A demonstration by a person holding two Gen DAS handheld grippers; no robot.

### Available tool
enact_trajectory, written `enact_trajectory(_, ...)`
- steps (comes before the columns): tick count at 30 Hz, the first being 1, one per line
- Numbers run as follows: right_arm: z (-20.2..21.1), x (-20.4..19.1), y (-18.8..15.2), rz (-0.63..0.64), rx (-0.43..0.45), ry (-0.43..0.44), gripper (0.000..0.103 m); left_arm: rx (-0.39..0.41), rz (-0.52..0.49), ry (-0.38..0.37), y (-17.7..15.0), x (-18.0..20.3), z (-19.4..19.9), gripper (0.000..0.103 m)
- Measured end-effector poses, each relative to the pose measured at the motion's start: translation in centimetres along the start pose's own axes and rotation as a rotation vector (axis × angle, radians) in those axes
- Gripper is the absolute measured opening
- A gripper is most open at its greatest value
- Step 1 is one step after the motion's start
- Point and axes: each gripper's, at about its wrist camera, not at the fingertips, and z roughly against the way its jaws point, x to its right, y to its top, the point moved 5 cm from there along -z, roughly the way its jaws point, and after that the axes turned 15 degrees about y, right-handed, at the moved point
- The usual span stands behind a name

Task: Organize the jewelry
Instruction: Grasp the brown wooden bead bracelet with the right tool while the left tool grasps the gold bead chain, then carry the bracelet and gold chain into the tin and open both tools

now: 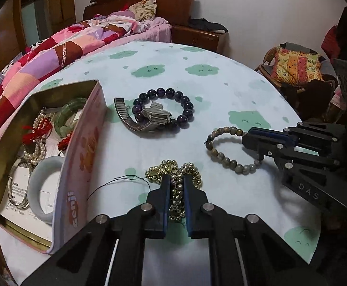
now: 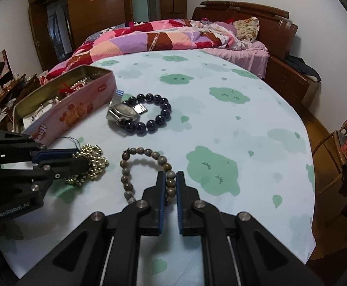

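Jaws of the left hand-held gripper (image 1: 176, 181) pinch the gold bead bracelet (image 1: 173, 174) on the counter (image 1: 221, 83) beside the tin (image 1: 83, 147), while the right hand-held gripper (image 2: 170, 178) clamps the brown bead bracelet (image 2: 125, 178).

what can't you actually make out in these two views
- Gold bead cluster: its near part is hidden between the left gripper fingers, left wrist view.
- Tin box contents: mostly hidden behind its pink wall, right wrist view.
- Paper sheet print in the box: too small to read.
- Watch dial: not visible, left wrist view.
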Motion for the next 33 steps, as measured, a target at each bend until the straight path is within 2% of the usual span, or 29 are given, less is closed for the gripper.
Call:
enact_trajectory(13,0.0,-0.8,0.5,0.011,0.01,0.007,0.01,0.034,0.036,0.0,0.8,-1.1,1.1,0.01)
enact_trajectory(17,0.4,-1.2,0.9,0.016,0.022,0.011,0.01,0.067,0.057,0.007,1.3,-1.9,2.2,0.01)
enact_trajectory(23,1.1,-2.5,2.1,0.046,0.047,0.021,0.01,0.133,0.106,0.03,2.7,-4.1,4.7,0.01)
enact_trajectory(33,1.6,-5.3,5.6,0.116,0.094,0.046,0.01,0.198,0.181,0.081,4.3,-8.7,7.6,0.01)
